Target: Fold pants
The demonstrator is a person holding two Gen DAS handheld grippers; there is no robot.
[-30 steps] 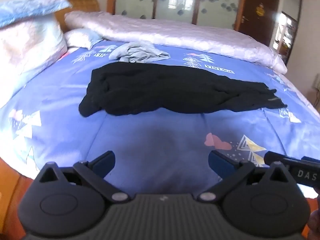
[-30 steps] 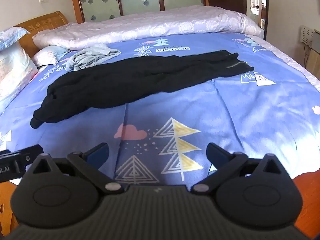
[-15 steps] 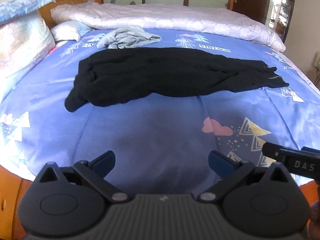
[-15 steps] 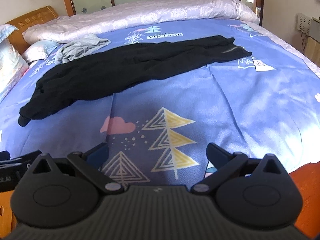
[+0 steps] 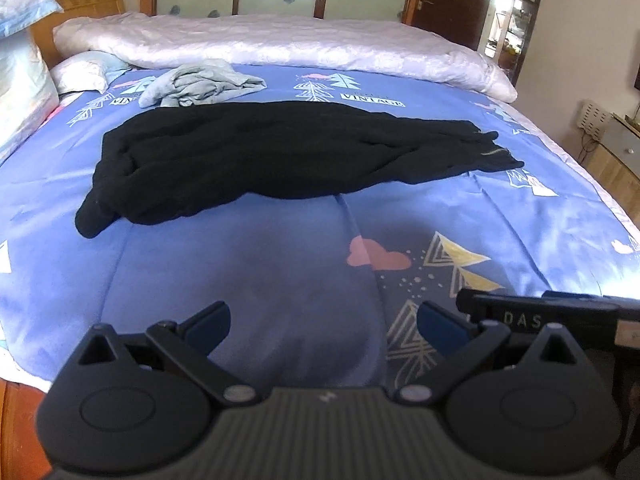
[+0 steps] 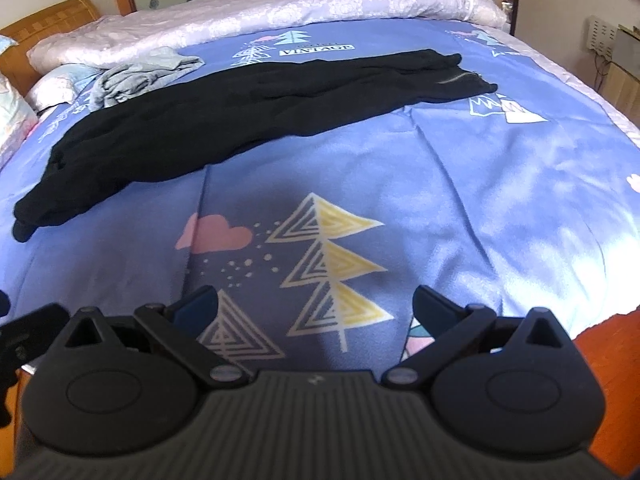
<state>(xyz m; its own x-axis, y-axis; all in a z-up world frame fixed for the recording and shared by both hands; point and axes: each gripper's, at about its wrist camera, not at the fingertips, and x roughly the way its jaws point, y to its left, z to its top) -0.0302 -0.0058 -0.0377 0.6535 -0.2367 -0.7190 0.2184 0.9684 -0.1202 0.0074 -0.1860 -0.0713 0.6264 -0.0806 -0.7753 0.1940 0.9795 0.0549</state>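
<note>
Black pants (image 5: 272, 156) lie stretched across the blue patterned bedspread (image 5: 248, 272), waist end bunched at the left, leg ends at the right; in the right wrist view the pants (image 6: 248, 112) run diagonally from near left to far right. My left gripper (image 5: 324, 322) is open and empty above the bedspread's near part, well short of the pants. My right gripper (image 6: 316, 304) is open and empty over the yellow tree print, also apart from the pants. The right gripper's body (image 5: 536, 318) shows at the left view's right edge.
A crumpled grey garment (image 5: 200, 84) lies just behind the pants. A rolled white quilt (image 5: 280, 44) runs along the far side. Pillows (image 5: 24, 80) and a wooden headboard stand at the left. A cabinet (image 5: 616, 148) stands right of the bed.
Both grippers have moved forward over the bed and closer to the pants, the left one also shifting right. The pants have not moved. Both stay open.
</note>
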